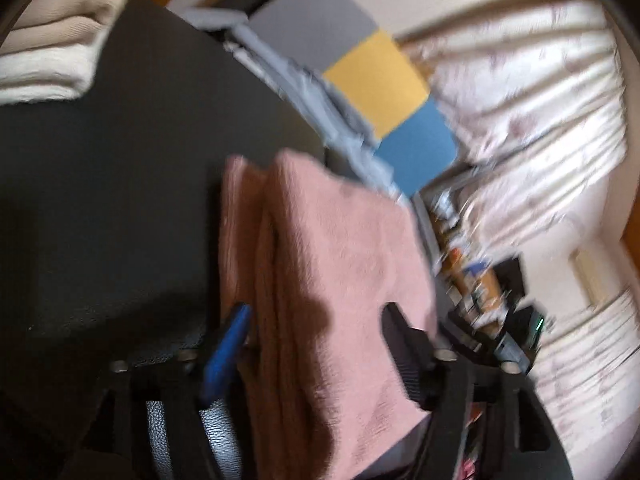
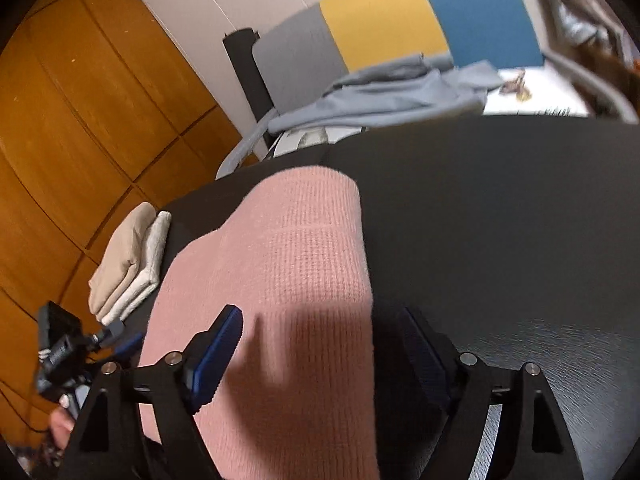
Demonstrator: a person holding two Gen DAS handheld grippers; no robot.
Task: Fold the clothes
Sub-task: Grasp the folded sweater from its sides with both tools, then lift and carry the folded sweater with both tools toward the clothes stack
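A folded pink towel (image 1: 332, 280) lies on the black table top (image 1: 120, 160). In the left wrist view it shows stacked layers along its left edge. My left gripper (image 1: 316, 312) is open, its blue pad and black finger spread wide on either side of the towel's near end. In the right wrist view the same pink towel (image 2: 288, 264) lies flat on the table top (image 2: 500, 220). My right gripper (image 2: 320, 316) is open over the towel's near part, and the fingers cast a shadow on it. Neither gripper's pads press on the cloth.
A folded beige and white stack (image 2: 128, 268) sits at the table's left edge, also seen as the stack (image 1: 48, 40). A grey-blue garment (image 2: 392, 96) lies heaped beyond the far edge, before a grey, yellow and blue panel (image 2: 384, 20). Wooden floor (image 2: 80, 120) lies left. A hand (image 2: 60, 426) holds black gear.
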